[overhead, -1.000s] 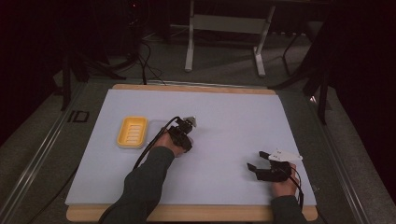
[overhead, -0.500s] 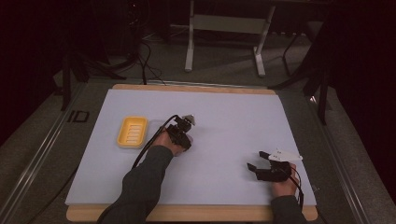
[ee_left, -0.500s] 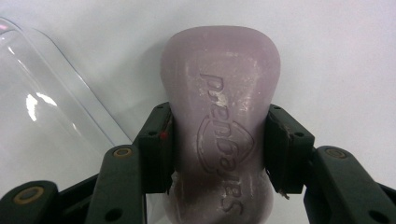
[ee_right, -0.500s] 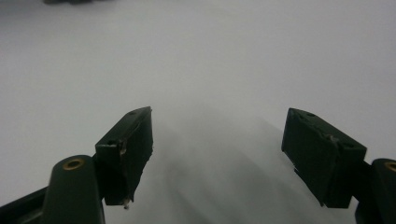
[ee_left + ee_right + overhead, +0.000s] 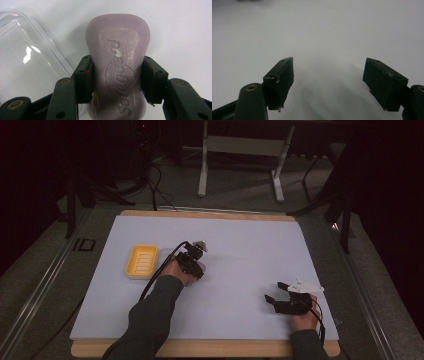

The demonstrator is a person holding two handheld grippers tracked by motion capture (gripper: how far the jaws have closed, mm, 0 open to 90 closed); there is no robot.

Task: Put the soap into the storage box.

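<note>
Left gripper (image 5: 116, 82) is clamped on a pale lilac, waisted bar of soap (image 5: 117, 62) w/ an embossed brand mark; the pads pinch it across its narrow waist. Soap's long axis runs straight out along the gripper, rounded free end pointing away from the hand.

In the high view the left gripper (image 5: 196, 251) sits mid-table on the white mat (image 5: 250, 245), pointing far and slightly right. The yellow ribbed plastic soap dish (image 5: 141, 261) lies to its left, near but apart, long axis near-to-far. So prob. next move = swing left and turn the bar in line w/ the dish.

A clear plastic lid (image 5: 27, 62) lies just beside the soap in the left gripper view.

Right gripper (image 5: 280, 291) rests near-right, well apart from the dish, jaws wide and empty; left hand is far nearer.
</note>
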